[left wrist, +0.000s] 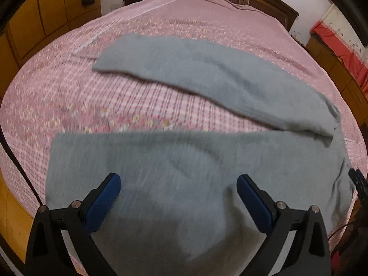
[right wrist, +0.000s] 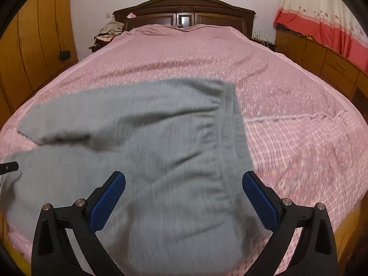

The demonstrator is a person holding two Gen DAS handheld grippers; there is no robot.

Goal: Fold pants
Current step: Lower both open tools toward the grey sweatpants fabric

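Two matching sets of tongs: left tongs (left wrist: 178,180), right tongs (right wrist: 183,177). Matte black, wedge-shaped arms with triangular cut-outs near the base. Blue pads (left wrist: 104,203) with a fine dotted grip texture, rounded at the tips. Round silver screws (right wrist: 80,202), two on each arm. Thin black cable (left wrist: 16,161) at left edge.

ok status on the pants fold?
Left gripper open, right gripper open, both empty. Grey pants spread on pink bedspread, legs apart, unfolded. Nothing in the way.
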